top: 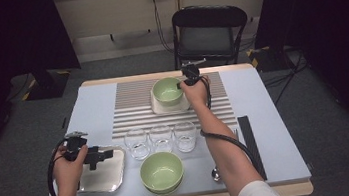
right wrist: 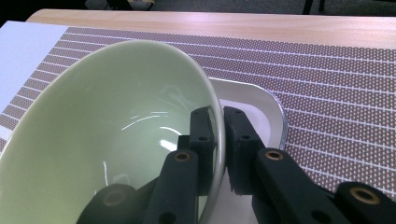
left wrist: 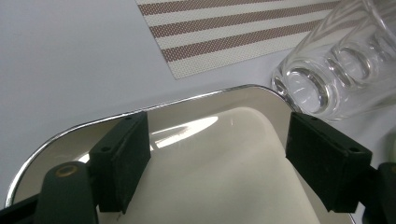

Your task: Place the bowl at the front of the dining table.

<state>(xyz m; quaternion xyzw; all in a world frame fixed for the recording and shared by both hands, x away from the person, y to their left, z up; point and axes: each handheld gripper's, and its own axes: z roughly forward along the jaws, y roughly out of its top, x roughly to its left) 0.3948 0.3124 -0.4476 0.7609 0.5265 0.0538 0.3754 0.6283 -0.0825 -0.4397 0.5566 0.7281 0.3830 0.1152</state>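
One gripper pinching bowl rim, tray edge beside

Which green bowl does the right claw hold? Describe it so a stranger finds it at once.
Start at the striped placemat in the middle of the table. At its far end, a pale green bowl sits on a small steel tray. Unlike the other green bowl at the table's near edge, the right claw pinches its rim.

Bright overhead light, dark bg, glare on steel tray, glasses blurry
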